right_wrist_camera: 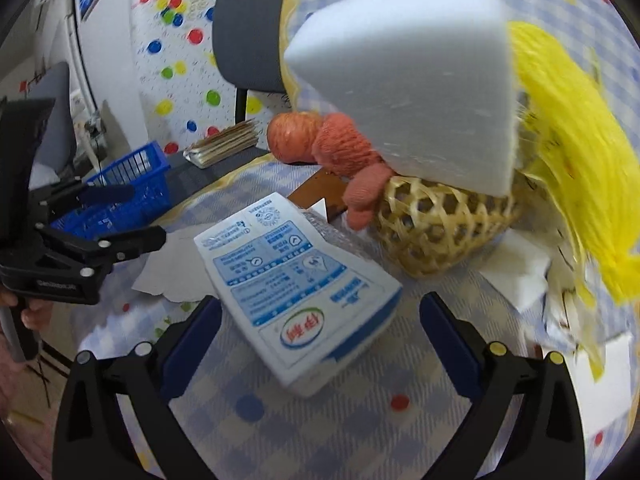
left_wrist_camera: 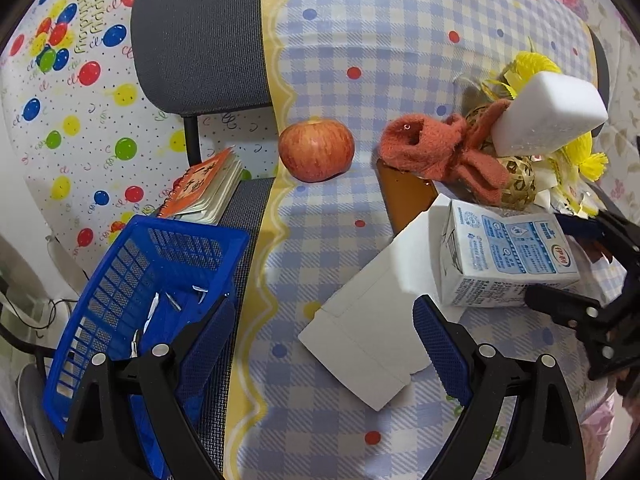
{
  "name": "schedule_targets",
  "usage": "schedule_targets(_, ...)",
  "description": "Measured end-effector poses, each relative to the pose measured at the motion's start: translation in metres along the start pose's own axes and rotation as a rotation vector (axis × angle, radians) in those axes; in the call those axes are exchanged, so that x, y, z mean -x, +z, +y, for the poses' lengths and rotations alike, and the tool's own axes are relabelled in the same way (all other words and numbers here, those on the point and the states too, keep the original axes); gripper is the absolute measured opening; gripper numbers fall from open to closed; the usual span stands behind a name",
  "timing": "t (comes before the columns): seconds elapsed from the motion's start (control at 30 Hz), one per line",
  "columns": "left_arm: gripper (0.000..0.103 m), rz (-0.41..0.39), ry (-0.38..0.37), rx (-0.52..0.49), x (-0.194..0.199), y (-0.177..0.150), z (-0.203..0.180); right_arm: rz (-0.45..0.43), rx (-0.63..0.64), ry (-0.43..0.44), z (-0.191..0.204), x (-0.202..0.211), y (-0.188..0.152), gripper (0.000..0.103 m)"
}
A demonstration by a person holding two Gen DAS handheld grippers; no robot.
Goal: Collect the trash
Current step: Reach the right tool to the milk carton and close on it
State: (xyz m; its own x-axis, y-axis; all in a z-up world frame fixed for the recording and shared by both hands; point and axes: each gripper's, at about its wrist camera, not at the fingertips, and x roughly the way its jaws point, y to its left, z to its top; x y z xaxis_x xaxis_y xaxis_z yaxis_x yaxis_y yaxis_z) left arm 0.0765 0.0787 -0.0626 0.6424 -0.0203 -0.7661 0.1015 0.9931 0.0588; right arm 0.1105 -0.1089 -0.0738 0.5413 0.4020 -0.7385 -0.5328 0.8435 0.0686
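Observation:
A white and blue milk carton [right_wrist_camera: 296,280] lies on the checkered tablecloth, between the open fingers of my right gripper [right_wrist_camera: 320,328] without being clamped. It also shows in the left wrist view [left_wrist_camera: 506,258], with the right gripper [left_wrist_camera: 568,264] around it. My left gripper [left_wrist_camera: 324,336] is open and empty above a flat white cardboard piece [left_wrist_camera: 372,336]. A blue plastic basket [left_wrist_camera: 136,292] with scraps inside sits on the chair at the left; it also shows in the right wrist view [right_wrist_camera: 120,196].
A red apple [left_wrist_camera: 316,150], an orange knitted cloth [left_wrist_camera: 436,152], a white foam block [left_wrist_camera: 548,116], yellow mesh [right_wrist_camera: 576,160] and a woven bamboo basket [right_wrist_camera: 436,228] stand behind the carton. A notebook [left_wrist_camera: 204,188] lies on the grey chair [left_wrist_camera: 200,36].

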Motion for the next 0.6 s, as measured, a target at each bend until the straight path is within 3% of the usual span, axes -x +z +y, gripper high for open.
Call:
schedule_targets(0.13, 0.09, 0.003, -0.002, -0.02, 0.002, -0.004, -0.001, 0.007, 0.066, 0.028, 0.008, -0.007, 0.002, 0.096)
schedule_targets(0.17, 0.09, 0.006, 0.002, -0.024, 0.003, -0.004, -0.001, 0.011, 0.08, 0.029, 0.01, -0.006, 0.002, 0.088)
schedule_targets(0.3, 0.09, 0.001, 0.006, -0.05, 0.009, -0.007, -0.006, -0.009, 0.084, -0.011, 0.02, 0.011, -0.008, 0.082)
schedule_targets(0.4, 0.09, -0.002, -0.012, -0.088, 0.01, -0.008, -0.017, -0.049, -0.002, -0.134, 0.014, 0.046, -0.024, 0.08)
schedule_targets(0.6, 0.09, 0.037, -0.084, -0.159, -0.016, -0.002, -0.047, -0.117, -0.203, -0.255, -0.009, 0.112, -0.059, 0.077)
